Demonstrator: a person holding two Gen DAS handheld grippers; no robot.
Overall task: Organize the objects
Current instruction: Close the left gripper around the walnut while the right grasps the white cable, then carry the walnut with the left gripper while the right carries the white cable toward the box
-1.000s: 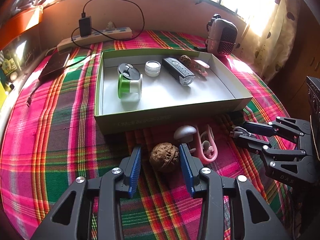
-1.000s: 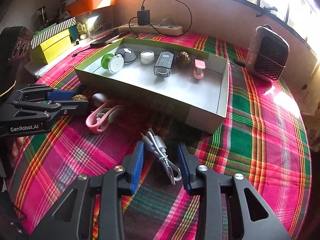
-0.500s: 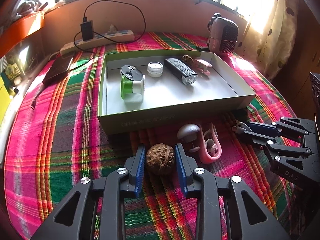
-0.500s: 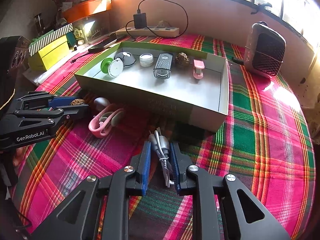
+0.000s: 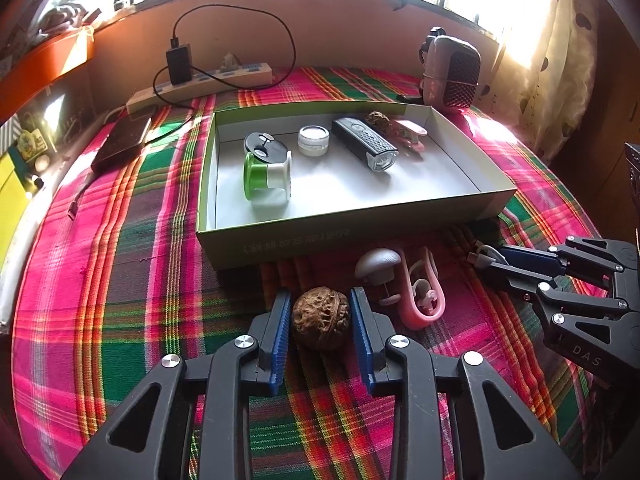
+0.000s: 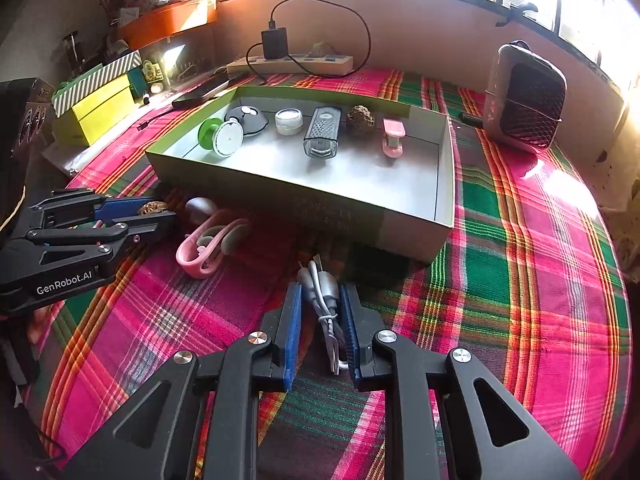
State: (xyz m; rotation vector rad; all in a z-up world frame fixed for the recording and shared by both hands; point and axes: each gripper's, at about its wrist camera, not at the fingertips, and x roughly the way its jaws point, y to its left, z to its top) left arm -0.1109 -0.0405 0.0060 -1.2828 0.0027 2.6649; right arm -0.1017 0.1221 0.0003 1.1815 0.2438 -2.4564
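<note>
While two claws grip, six items boxed (image 5: 496,196), three outside

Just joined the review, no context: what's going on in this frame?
A person with two handheld grippers is tidying small items into a green cardboard box on a plaid cloth. The left gripper has just closed on a walnut; the right gripper is shut on a bundled white USB cable. Both items rest on the cloth, not yet lifted. Pink earphones and a grey mushroom-shaped piece wait in front of the box.
</note>
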